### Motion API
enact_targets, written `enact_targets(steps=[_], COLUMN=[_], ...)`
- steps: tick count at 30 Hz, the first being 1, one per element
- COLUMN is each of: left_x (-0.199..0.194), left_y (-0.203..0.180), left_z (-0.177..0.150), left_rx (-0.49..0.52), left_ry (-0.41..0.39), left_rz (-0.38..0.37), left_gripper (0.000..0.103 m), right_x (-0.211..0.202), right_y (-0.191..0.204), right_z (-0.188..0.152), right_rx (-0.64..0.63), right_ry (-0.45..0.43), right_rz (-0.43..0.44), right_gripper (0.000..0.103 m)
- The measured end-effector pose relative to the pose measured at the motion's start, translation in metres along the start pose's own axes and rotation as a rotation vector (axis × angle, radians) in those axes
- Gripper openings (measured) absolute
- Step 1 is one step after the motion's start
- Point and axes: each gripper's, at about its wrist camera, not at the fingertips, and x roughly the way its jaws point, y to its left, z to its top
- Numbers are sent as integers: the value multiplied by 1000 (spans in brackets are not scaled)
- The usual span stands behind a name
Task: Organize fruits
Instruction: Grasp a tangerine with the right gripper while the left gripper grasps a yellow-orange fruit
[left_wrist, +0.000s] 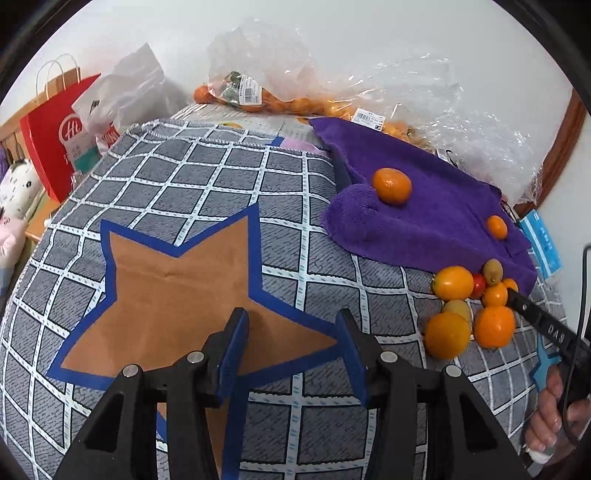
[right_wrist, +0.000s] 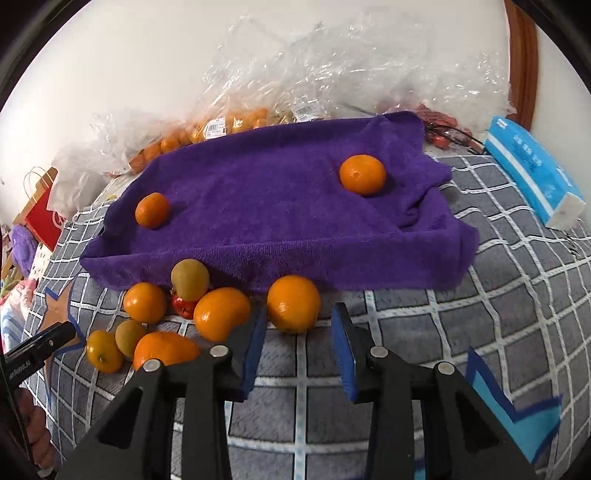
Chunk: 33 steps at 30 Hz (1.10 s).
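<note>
A purple towel (right_wrist: 280, 218) lies on the checked cloth, with one orange (right_wrist: 362, 179) at its right and a smaller one (right_wrist: 152, 209) at its left. In front of the towel is a loose pile of fruit: several oranges, two green-brown kiwis (right_wrist: 190, 279) and a small red fruit (right_wrist: 183, 305). My right gripper (right_wrist: 298, 345) is open and empty, just in front of a round orange (right_wrist: 293, 303). My left gripper (left_wrist: 293, 352) is open and empty, over a brown star patch (left_wrist: 177, 295). The towel (left_wrist: 436, 218) and pile (left_wrist: 469, 310) show right in the left wrist view.
Clear plastic bags (right_wrist: 295, 81) with more oranges lie against the wall behind the towel. A blue tissue pack (right_wrist: 532, 170) lies at the far right. A red paper bag (left_wrist: 55, 136) stands at the far left. A blue star patch (right_wrist: 517, 406) sits at the near right.
</note>
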Motion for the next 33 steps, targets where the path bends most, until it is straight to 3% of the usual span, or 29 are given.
enact_targets(steps=[7, 8, 10, 14, 22, 26, 33], left_x=[-2, -4, -8, -20, -17, -10, 5], left_y=[-7, -8, -9, -21, -67, -84, -87], left_z=[-6, -5, -5, -7, -12, -13, -10], left_rx=[67, 71, 67, 63, 142, 183, 169], left_ry=[-26, -20, -6, -12, 27, 39, 47], left_rz=[37, 25, -18, -121, -223, -219, -211], left_gripper=[45, 39, 36, 36, 43, 43, 43], right_x=[9, 7, 0, -14, -37, -45, -42], right_y=[3, 2, 0, -5, -23, -35, -33], right_z=[1, 0, -4, -19, -44, -48, -48], right_rx=[-20, -17, -12, -38, -53, -14, -22], right_ry=[1, 1, -8, -35, -55, -80, -67], right_rz=[-12, -4, -3, -38, -72, -69, -62], right_gripper=[32, 33, 33, 33, 33, 33, 33])
